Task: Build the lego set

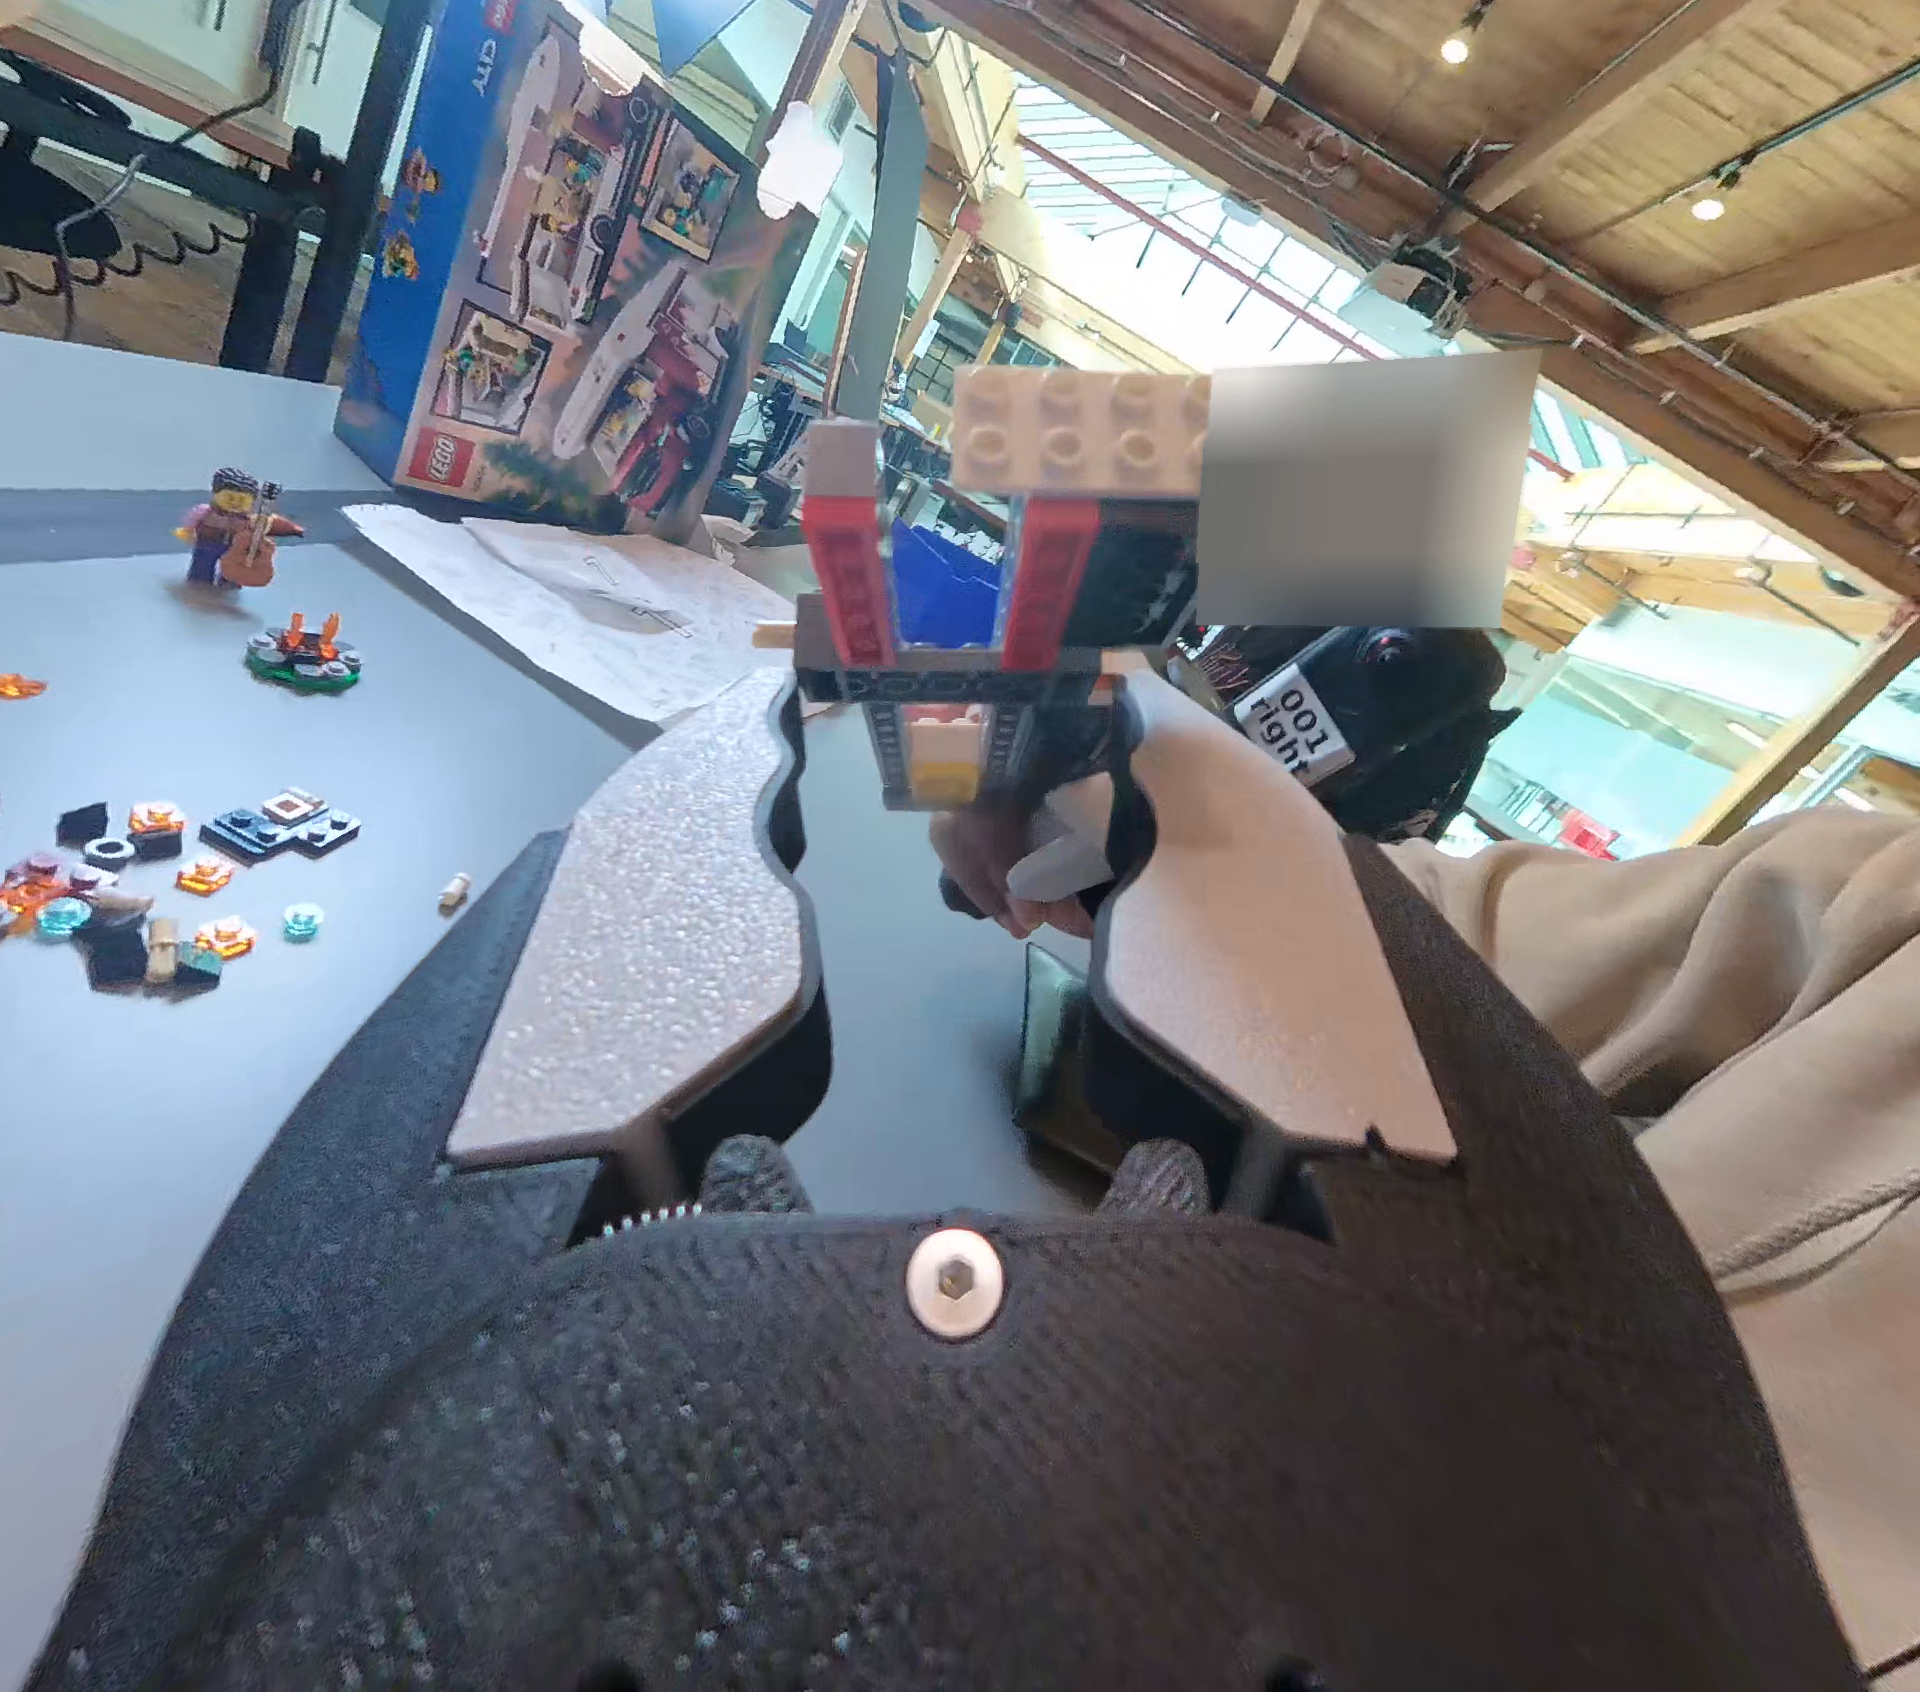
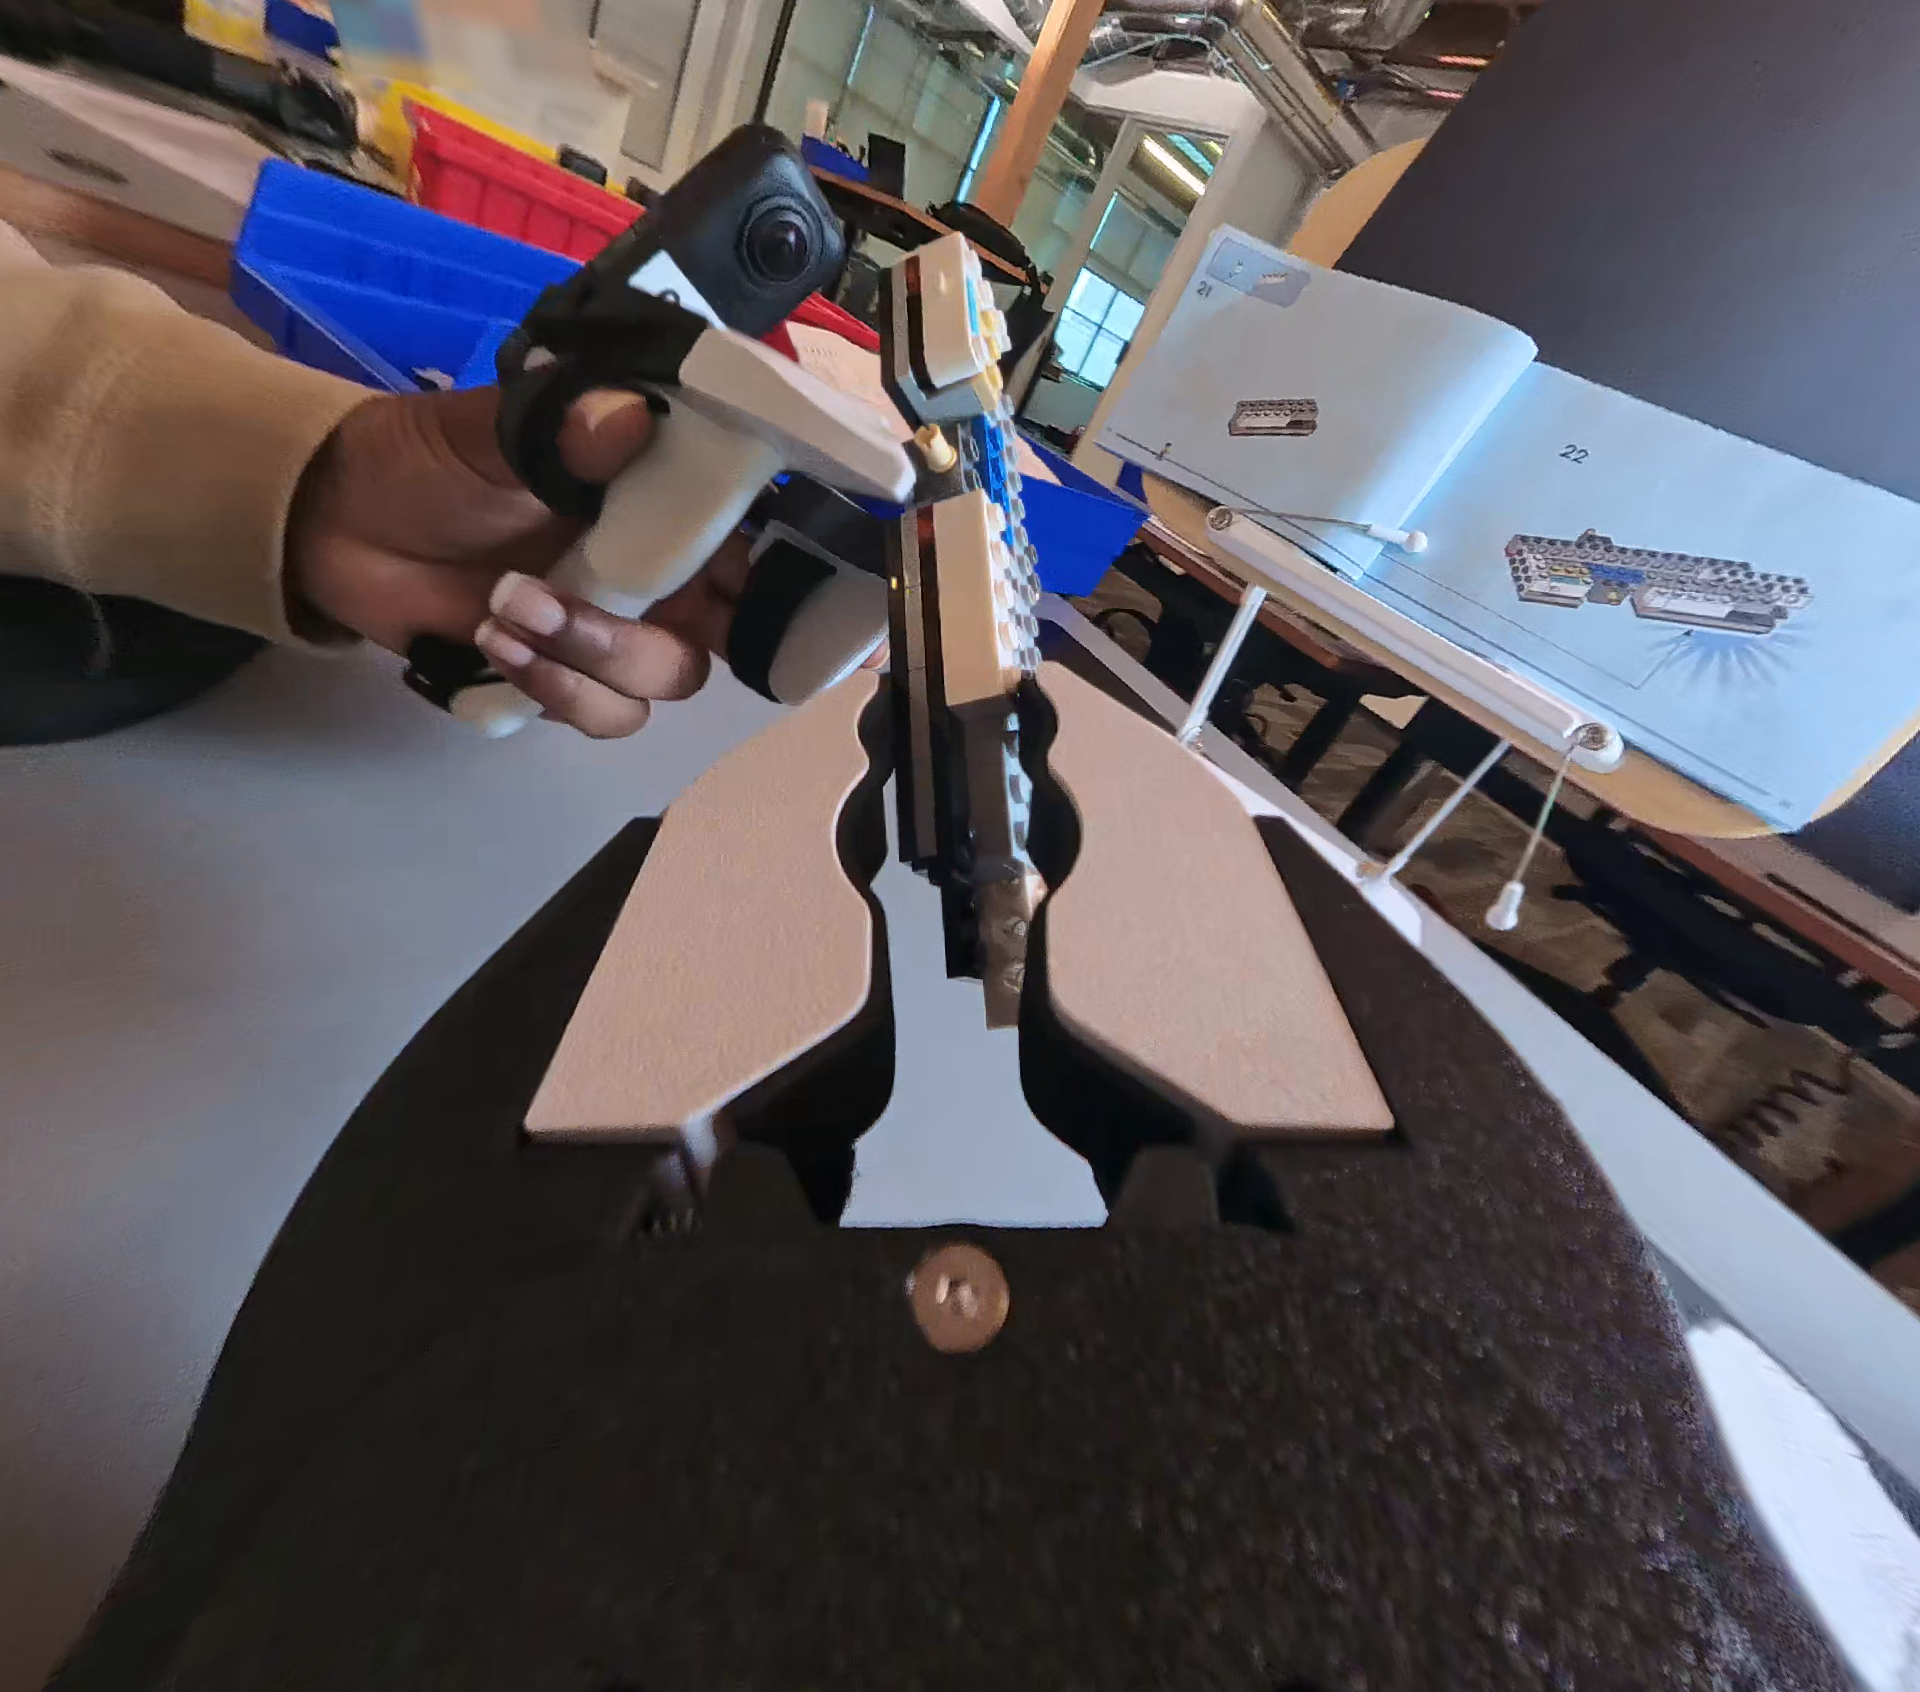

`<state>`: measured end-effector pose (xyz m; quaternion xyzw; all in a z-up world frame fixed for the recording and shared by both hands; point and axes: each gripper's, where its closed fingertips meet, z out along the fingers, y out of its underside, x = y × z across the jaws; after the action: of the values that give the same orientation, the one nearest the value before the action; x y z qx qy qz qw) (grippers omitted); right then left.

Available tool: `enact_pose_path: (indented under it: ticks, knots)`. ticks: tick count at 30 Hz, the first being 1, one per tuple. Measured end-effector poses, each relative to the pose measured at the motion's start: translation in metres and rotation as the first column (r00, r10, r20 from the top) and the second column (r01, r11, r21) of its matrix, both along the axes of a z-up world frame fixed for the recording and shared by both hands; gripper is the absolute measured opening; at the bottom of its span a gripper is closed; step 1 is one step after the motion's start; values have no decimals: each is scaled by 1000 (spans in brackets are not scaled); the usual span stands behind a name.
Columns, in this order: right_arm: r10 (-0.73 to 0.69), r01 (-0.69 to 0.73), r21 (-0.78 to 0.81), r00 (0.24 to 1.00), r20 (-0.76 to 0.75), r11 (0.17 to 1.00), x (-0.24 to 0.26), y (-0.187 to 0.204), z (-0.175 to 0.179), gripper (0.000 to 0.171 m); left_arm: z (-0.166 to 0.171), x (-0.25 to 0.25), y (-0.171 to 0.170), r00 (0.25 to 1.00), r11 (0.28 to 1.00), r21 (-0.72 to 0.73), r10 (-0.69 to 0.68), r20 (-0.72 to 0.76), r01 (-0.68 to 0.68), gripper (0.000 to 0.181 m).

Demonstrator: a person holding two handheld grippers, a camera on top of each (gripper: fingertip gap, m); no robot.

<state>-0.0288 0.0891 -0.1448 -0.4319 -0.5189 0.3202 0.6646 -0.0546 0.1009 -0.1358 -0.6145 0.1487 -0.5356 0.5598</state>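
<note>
The right gripper has its two pale fingers closed narrowly on the lower end of a half-built lego assembly, a flat stack of black, grey, white and blue plates held on edge, rising upright and tilted slightly from between the fingertips.

The left gripper reaches in from the side, raised above the grey table. Its fingers stand moderately apart, their tips on either side of the assembly's near end. Whether they press on it cannot be told. A small tan peg sits at the left gripper's fingertip, against the assembly.

A hand in a beige sleeve grips the left gripper's handle.

Farther out, loose pieces, a minifigure and the set's box sit on the table; an open instruction booklet rests on a stand.
</note>
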Motion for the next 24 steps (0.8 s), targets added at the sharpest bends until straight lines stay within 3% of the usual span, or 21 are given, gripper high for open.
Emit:
enact_pose_path:
  ticks: [8,12,17,24]
  knots:
    - [68,-70,-96,997,-28,993,1,1,-2,22,-5,1,-1,998,997,51,55,-28,-54,55]
    - [84,-89,-111,995,-47,990,0,-3,2,22,-2,-3,-2,996,995,54,88,-3,-88,44]
    - [58,-60,-90,998,-30,994,-2,-5,0,22,1,-3,-3,991,992,28,120,57,-122,60]
    - [35,-35,-30,999,-14,999,-3,-8,0,22,6,-6,-6,985,988,49,143,91,-148,53]
